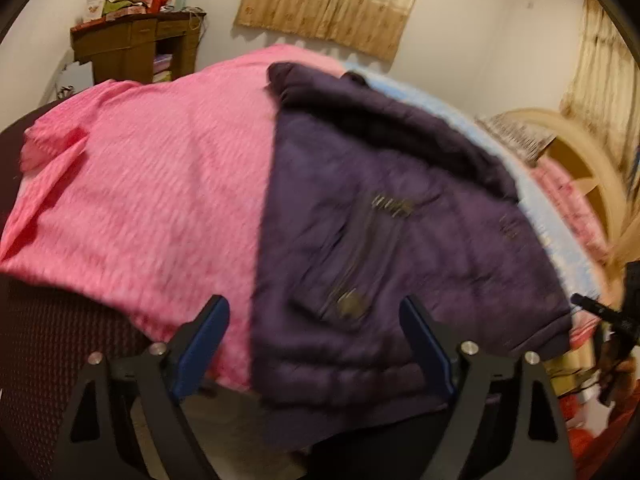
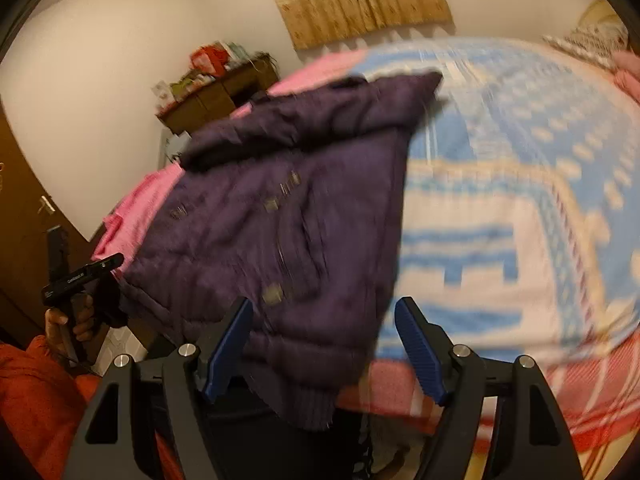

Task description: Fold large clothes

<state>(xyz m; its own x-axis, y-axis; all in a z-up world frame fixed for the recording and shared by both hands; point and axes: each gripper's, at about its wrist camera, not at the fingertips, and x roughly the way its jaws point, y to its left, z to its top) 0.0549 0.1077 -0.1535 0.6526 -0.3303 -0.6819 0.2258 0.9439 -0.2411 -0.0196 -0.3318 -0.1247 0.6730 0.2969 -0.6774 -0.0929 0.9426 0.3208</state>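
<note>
Blue ribbed pads lined the black fingers of the left gripper, which stood apart with nothing pressed between them; the near hem of the dark purple quilted jacket showed in the gap beyond them. In the right wrist view the right gripper had its blue-padded fingers apart too, and the jacket's ribbed lower corner hung between them without either pad pressing on it, as far as the blur allowed.

At the near left of the right wrist view, a hand at the end of an orange sleeve grasped the handle of the other black gripper.

The jacket lay folded on the bed, its hem drooping over the near edge. In the left wrist view its left side rested on a pink textured blanket, while a pale blue and white patterned bedcover spread to the right of it. A small square metal tab showed on the jacket's front near the hem.

Farther right, a curved cream wooden headboard rose behind pink patterned bedding.

At the far left stood a brown wooden cabinet with red boxes and other clutter piled on top. On the far white wall hung a beige patterned curtain.
</note>
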